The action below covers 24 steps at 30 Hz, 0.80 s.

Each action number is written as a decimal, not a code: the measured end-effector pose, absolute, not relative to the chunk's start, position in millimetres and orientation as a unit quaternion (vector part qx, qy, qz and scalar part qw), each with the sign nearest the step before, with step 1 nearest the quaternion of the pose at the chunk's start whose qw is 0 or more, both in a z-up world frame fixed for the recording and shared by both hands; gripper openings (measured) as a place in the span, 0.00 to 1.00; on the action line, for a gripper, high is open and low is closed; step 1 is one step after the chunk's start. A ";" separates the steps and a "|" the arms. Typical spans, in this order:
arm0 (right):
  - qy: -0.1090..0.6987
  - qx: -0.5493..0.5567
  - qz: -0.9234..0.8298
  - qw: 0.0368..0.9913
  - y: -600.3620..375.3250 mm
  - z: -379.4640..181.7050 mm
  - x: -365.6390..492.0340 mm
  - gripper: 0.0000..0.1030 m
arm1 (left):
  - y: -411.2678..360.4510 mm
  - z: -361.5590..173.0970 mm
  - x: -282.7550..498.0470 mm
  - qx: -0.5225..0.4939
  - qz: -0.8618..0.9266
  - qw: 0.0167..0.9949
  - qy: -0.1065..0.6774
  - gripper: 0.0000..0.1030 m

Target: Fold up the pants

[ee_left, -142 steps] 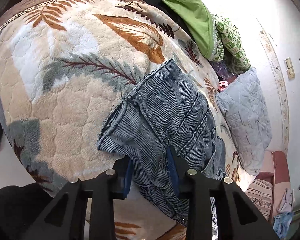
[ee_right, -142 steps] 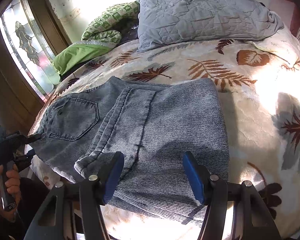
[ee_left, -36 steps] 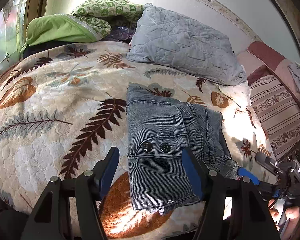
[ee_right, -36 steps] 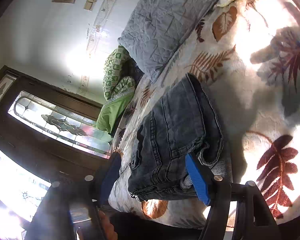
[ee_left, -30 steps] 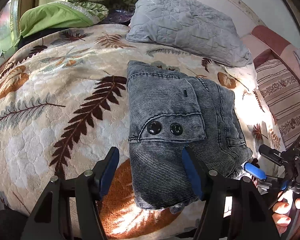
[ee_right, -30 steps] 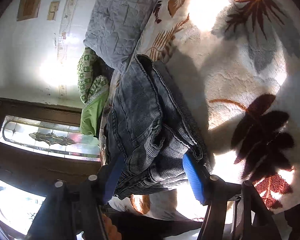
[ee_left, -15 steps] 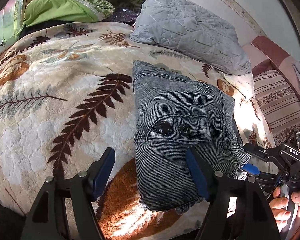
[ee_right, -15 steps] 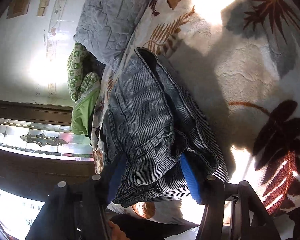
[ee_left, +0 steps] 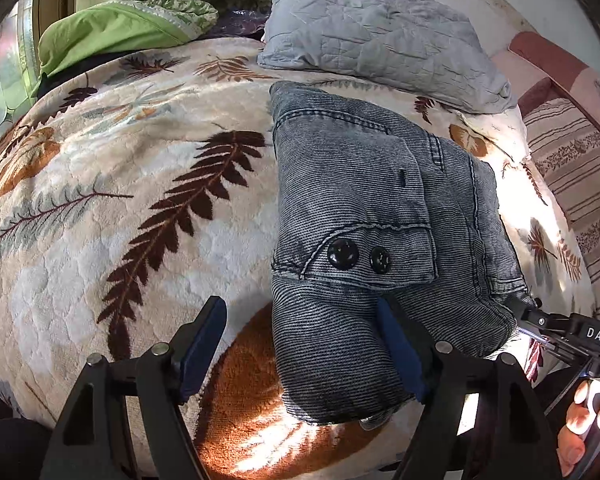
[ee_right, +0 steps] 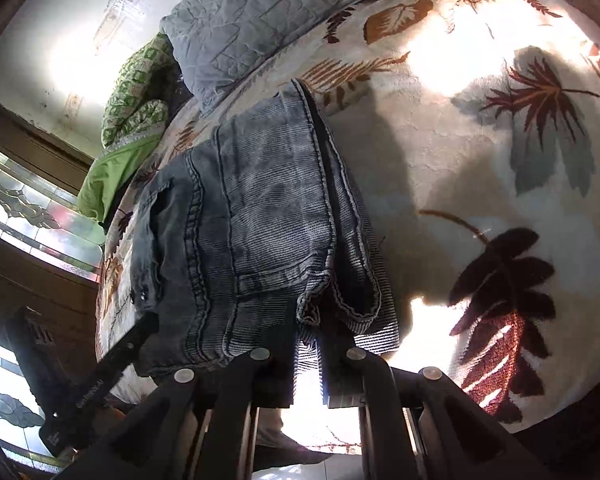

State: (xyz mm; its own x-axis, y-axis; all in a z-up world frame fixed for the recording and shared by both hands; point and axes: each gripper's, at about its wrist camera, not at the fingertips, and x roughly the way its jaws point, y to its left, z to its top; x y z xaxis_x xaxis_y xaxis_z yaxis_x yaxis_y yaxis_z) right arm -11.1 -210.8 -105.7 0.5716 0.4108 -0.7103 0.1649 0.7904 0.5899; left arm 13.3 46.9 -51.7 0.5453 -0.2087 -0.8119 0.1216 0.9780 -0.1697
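Several thick, floppy layers make the pants (ee_left: 364, 240) heavy, so my narrowed right fingers (ee_right: 308, 344) pinch their hem corner while my left fingers (ee_left: 300, 344) gape empty.

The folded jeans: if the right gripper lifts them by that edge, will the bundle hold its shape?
Probably not. The jeans are soft layered denim, and the right gripper pinches only one hem edge, so free layers would likely sag open. They look thick, probably heavy for their size. The plush blanket may drag against sliding.

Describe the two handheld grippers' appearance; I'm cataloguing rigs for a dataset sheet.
The left gripper has a black angular frame, silver pivot bolts and blue pads on its fingers. The right gripper has the same black frame and bolts, its body lettered "DAS" in white. A bare hand holds it.
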 end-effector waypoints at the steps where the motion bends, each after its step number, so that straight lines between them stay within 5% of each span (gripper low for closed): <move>1: 0.456 0.322 0.077 0.826 -213.5 -104.7 -11.6 0.10 | 48.5 -51.6 15.0 -0.050 -0.096 0.875 0.472 0.76; 13: 0.381 0.263 0.075 0.883 -208.1 -29.5 -21.6 0.18 | 46.2 -50.1 15.8 -0.039 -0.097 0.876 0.472 0.75; 18: 0.490 0.244 0.102 0.831 -184.8 -87.9 11.3 0.20 | 66.4 -6.1 30.4 -0.108 -0.137 0.884 0.434 0.70; 24: 0.468 0.250 0.116 0.839 -189.0 -96.0 0.7 0.20 | 79.2 -22.3 95.9 -0.208 -0.176 0.819 0.506 0.70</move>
